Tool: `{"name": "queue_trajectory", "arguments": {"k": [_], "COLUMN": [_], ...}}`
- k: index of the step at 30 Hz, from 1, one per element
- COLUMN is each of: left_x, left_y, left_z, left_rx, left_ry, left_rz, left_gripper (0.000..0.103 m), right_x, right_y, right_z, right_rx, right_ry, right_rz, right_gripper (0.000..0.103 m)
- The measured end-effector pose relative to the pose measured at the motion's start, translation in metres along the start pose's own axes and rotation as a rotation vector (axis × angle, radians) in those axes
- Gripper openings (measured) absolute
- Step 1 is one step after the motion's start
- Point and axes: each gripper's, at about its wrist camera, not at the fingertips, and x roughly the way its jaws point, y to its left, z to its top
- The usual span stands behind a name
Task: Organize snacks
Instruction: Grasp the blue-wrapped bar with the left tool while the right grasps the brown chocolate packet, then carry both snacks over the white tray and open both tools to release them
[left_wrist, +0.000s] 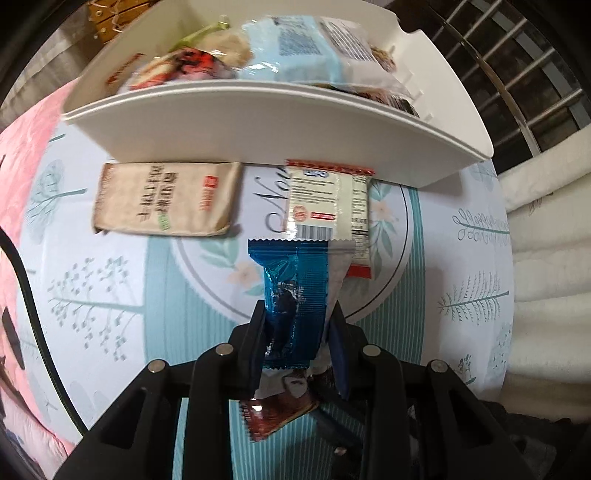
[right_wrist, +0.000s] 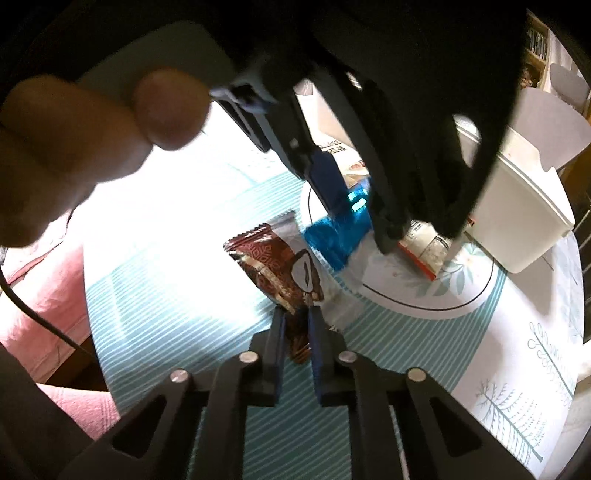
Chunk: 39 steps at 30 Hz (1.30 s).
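My left gripper (left_wrist: 297, 314) is shut on a blue snack packet (left_wrist: 295, 291), held above the table; it also shows in the right wrist view (right_wrist: 338, 230). My right gripper (right_wrist: 295, 314) is shut on the end of a brown snack packet (right_wrist: 275, 264) lying on the table; the same packet shows under the left gripper (left_wrist: 275, 415). A white bin (left_wrist: 258, 133) holding several snack packets stands ahead of the left gripper. A tan packet (left_wrist: 166, 199) and a white-and-red packet (left_wrist: 328, 199) lie in front of the bin.
The round table has a teal-and-white printed cloth (left_wrist: 122, 295). A pink cushion (right_wrist: 48, 295) sits at the left edge. A hand (right_wrist: 92, 140) and the other gripper's body fill the top of the right wrist view. A window grille (left_wrist: 517, 74) is at the right.
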Motion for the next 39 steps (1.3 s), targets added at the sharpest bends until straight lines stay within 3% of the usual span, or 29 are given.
{"name": "queue_trajectory", "arguments": {"k": [5,13,19,28,39], "left_x": [-0.028,-0.073,-0.104,-0.143,-0.181], "left_y": [0.019,0.051,0.057,0.068,0.077], "left_z": [-0.007,-0.029,-0.042,-0.047,-0.031], "left_rx": [-0.050,-0.127,-0.167,-0.192,-0.192], "left_ry": [-0.025,-0.050,-0.079,-0.111,-0.192], "left_rz": [0.019,0.040,0.069,0.095,0.067], "left_gripper": [0.029,0.029,0.029,0.029,0.029], "right_x": [-0.004,-0.026,-0.050,-0.079,-0.111], "right_y": [0.001,-0.010,-0.013,-0.018,-0.050], "right_z": [0.005,0.004,0.002,0.029,0.064], "right_rx": [-0.034,0.025,0.065,0.124,0.221], "right_ry": [0.025,0.033,0.014,-0.065,-0.188], "right_rz": [0.029,0.073,0.060,0.026,-0.050], "right_gripper": [0.005,0.004,0.004,0.004,0.004]}}
